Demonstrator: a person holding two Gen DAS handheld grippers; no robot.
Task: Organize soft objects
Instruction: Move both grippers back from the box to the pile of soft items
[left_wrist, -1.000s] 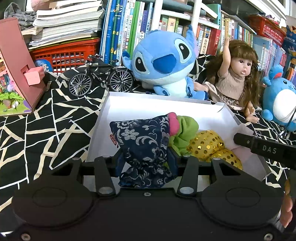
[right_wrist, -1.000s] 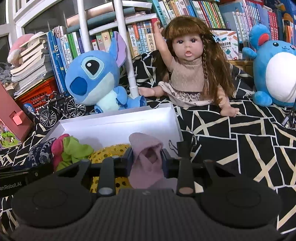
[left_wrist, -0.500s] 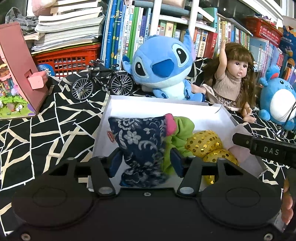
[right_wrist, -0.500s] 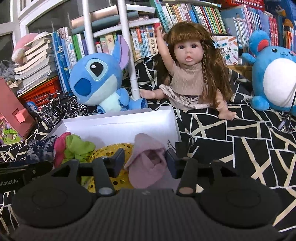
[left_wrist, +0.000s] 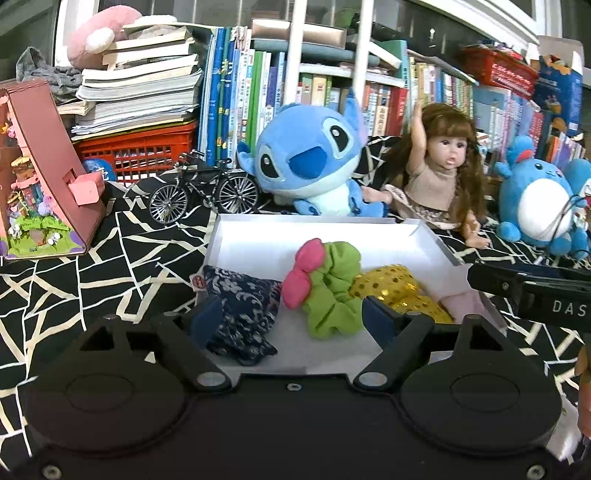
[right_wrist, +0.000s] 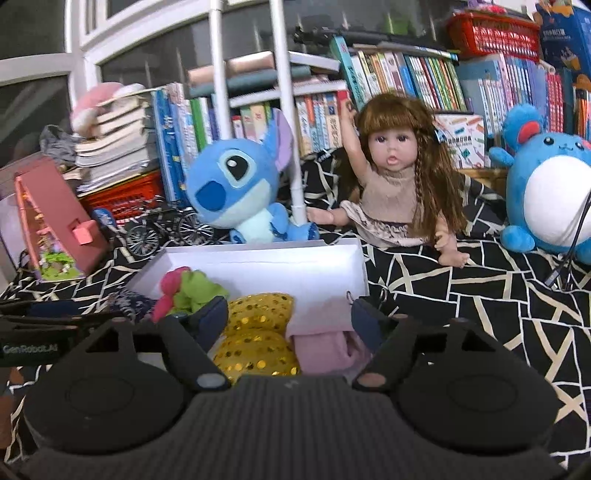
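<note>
Over the white box's (left_wrist: 424, 236) near edge, both grippers opening, pinching nothing.
Left gripper (left_wrist: 291, 314) nearer navy pouch (left_wrist: 240, 306); right gripper (right_wrist: 288, 317) nearer pink cloth (right_wrist: 321, 350).

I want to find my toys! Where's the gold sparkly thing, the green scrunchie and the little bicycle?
gold sparkly pouch (right_wrist: 258, 332): right wrist view, its sequinned middle.
green scrunchie (left_wrist: 332, 291): left wrist view, its ruffled fabric.
little bicycle (left_wrist: 205, 192): left wrist view, its frame.

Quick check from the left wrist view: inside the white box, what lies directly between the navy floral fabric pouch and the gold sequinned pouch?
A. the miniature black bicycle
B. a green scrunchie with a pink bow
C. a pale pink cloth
B: the green scrunchie with a pink bow lies in the white box, between the navy floral fabric pouch and the gold sequinned pouch.
</note>
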